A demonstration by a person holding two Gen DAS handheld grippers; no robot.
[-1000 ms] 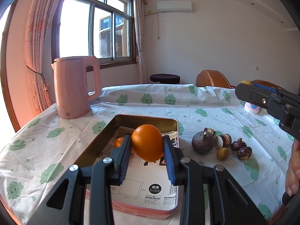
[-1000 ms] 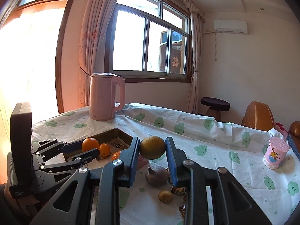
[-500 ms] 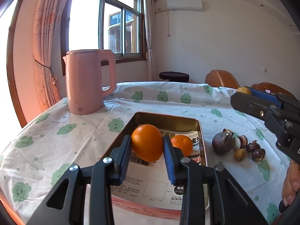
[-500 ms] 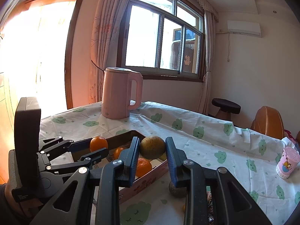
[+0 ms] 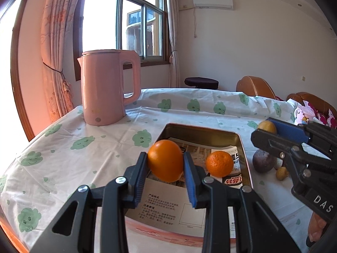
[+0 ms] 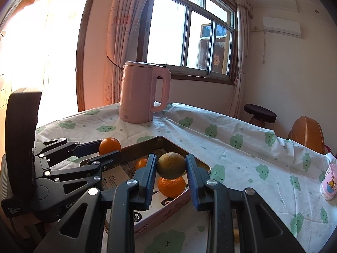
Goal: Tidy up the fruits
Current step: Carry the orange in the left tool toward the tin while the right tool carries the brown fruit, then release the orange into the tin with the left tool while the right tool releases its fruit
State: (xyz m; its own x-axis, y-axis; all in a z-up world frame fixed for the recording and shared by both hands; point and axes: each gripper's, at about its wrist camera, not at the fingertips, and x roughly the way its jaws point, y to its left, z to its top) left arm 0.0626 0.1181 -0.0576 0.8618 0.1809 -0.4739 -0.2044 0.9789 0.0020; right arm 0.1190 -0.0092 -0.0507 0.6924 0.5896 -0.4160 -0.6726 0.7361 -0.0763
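Note:
My left gripper (image 5: 165, 166) is shut on an orange (image 5: 165, 160) and holds it above the near left part of a metal tin (image 5: 202, 129) lined with printed paper. A second orange (image 5: 219, 163) lies in the tin. My right gripper (image 6: 171, 166) is shut on a yellow-green fruit (image 6: 171, 165), held above the tin's right side (image 6: 177, 147), over an orange (image 6: 171, 186) inside. The right gripper also shows in the left wrist view (image 5: 266, 129); the left gripper shows in the right wrist view (image 6: 110, 147).
A pink kettle (image 5: 108, 87) stands at the table's far left. A dark round fruit (image 5: 263, 161) and small brown fruits (image 5: 281, 173) lie right of the tin. A pink cup (image 6: 328, 182) stands at the far right. Chairs and a stool stand behind the table.
Both grippers have moved left toward the tin with their fruits. The right gripper's fruit now hangs over the tin; it was over the loose fruits before.

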